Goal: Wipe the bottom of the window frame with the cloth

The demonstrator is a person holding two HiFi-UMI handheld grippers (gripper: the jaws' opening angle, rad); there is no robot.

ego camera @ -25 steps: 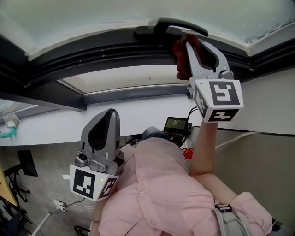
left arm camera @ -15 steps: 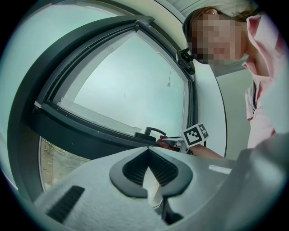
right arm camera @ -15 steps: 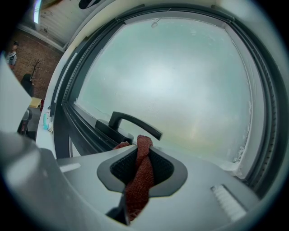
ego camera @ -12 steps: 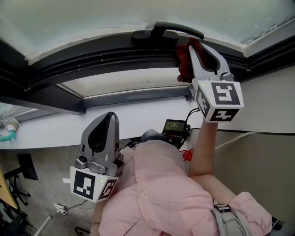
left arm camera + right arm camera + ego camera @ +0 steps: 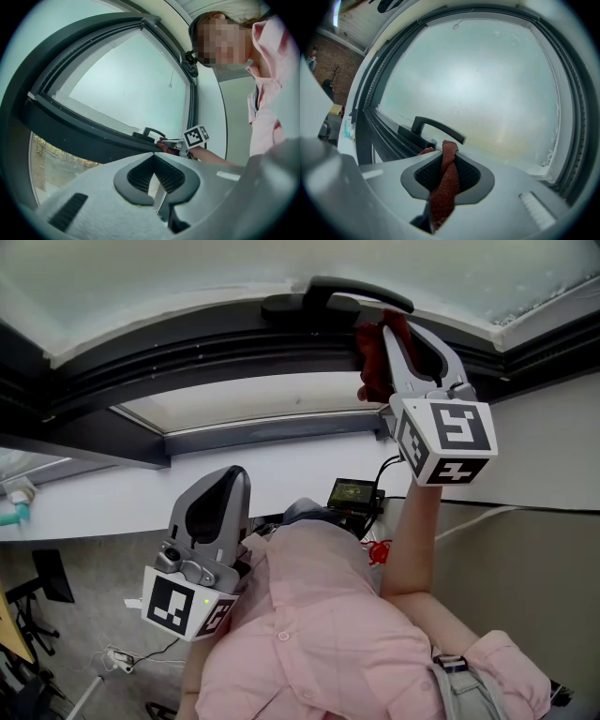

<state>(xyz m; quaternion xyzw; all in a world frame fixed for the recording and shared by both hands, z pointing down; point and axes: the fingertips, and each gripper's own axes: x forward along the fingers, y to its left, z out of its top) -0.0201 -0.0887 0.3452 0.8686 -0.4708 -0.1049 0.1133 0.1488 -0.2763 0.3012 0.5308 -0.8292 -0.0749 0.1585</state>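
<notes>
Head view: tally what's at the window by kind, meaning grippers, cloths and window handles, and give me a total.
Grippers: 2, the left gripper and the right gripper
Cloths: 1, the red cloth
Window handles: 1, the black handle
Total: 4

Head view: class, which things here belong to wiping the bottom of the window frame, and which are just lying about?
For the job: red cloth, gripped in the right tool; dark window frame.

Lying about: left tool, held low with nothing in it; small screen device; white cable on the floor; teal object at far left.
</notes>
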